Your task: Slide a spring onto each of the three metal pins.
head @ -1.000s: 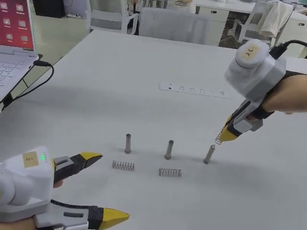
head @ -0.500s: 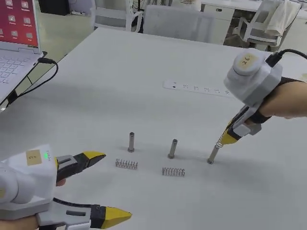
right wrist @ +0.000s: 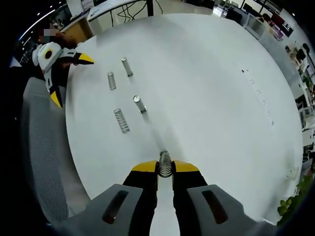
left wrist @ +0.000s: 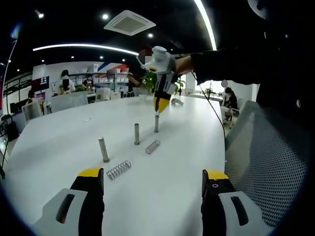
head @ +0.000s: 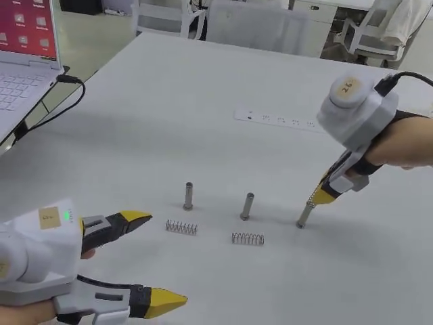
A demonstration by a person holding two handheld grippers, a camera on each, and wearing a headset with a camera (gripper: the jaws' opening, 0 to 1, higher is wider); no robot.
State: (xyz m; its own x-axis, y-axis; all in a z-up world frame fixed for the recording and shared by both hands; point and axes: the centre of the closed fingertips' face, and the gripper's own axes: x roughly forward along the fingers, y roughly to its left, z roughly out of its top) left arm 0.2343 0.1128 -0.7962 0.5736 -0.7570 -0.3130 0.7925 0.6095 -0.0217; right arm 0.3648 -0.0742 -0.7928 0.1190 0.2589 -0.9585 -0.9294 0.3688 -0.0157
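Small coiled metal spring (right wrist: pixel 166 164) sits pinched in the right gripper (head: pixel 322 197), centre-right, tilted over the rightmost grey metal pin (head: pixel 304 216) to align coil with pin; the left gripper (head: pixel 162 257) waits wide open, lower left.

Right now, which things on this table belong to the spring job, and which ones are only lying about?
For the job: left pin, middle pin, right pin; left spring and middle spring lying on the table; third spring held in the right tongs at the right pin's top.
Lying about: laptop, black cable, power strip.
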